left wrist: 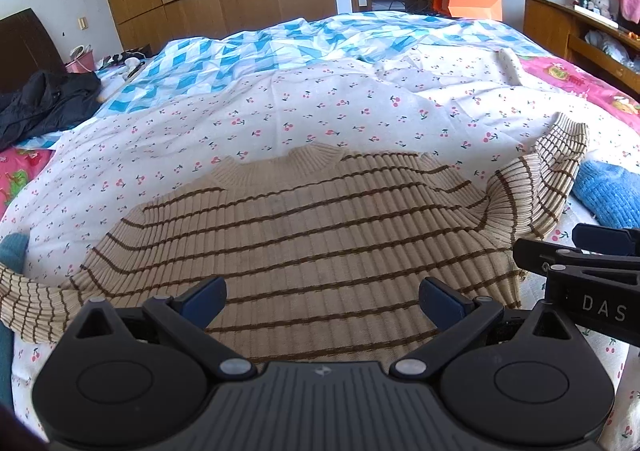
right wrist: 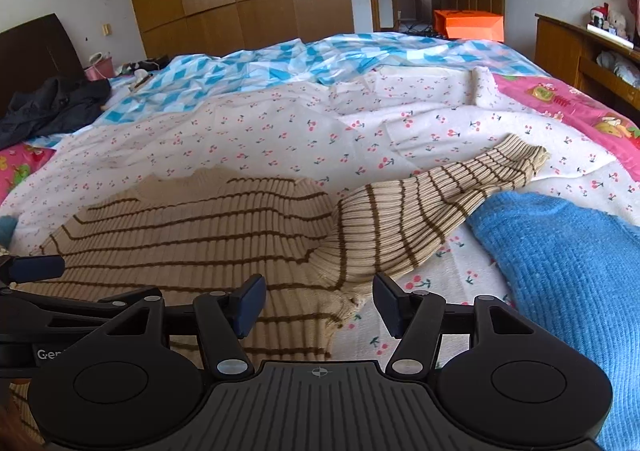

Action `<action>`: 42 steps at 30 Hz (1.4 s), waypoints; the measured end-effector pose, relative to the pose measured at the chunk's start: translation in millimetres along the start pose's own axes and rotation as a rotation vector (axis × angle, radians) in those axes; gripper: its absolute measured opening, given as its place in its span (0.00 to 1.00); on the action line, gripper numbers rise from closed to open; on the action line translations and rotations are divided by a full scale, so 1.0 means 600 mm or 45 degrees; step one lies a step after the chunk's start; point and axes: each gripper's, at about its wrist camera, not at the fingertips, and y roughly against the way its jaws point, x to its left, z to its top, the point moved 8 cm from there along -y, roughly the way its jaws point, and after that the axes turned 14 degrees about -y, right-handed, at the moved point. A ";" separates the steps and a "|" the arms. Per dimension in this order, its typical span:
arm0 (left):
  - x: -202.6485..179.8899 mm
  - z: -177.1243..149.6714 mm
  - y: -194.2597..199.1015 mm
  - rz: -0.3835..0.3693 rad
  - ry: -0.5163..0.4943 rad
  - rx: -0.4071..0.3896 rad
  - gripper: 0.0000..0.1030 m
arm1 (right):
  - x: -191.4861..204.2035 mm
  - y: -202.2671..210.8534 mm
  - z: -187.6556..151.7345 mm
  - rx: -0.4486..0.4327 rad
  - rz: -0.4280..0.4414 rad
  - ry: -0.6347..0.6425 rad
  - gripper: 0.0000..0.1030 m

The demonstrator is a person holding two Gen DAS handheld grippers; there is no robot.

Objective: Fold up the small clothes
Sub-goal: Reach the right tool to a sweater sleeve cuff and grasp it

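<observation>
Left hand-held gripper: jaws spread wide, nothing between the pads, poised over the near hem of the sweater.
Left wrist view. Sweater: beige rib knit with brown stripes, laid flat on the bed, collar at the far edge, hem nearest. Right sleeve bunched and angled away to the far right; left sleeve trailing off at the near left. Blue knit just beside the right sleeve. The right hand-held gripper enters at the right edge, near the sweater's right hem corner.

Right wrist view. Right hand-held gripper: released, jaws apart, no cloth pinched, straddling the sweater's right underarm seam and side edge. Sleeve stretches to the far right, cuff resting on the sheet. Blue knit at the near right, touching the sleeve's lower side. The left hand-held gripper's finger shows at the left edge.

Step, as judged: garment spread, folding not yet begun. Next move likely calls for a pinch on the sleeve or side edge, then carrying it inward across the body without dragging the blue knit.
</observation>
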 end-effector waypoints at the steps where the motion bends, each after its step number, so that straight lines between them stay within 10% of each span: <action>1: -0.003 0.002 -0.001 0.002 -0.005 0.002 1.00 | -0.002 -0.001 0.001 -0.003 -0.002 0.002 0.57; 23: -0.093 0.082 -0.030 -0.047 -0.130 -0.046 1.00 | -0.103 -0.012 0.071 -0.048 -0.015 -0.113 0.57; 35: -0.098 0.090 -0.034 -0.085 -0.077 -0.073 1.00 | -0.354 -0.162 0.221 -0.010 -0.274 -0.676 0.58; 42: -0.086 0.051 -0.051 -0.114 -0.032 0.001 1.00 | -0.362 -0.211 0.219 0.002 -0.282 -0.755 0.58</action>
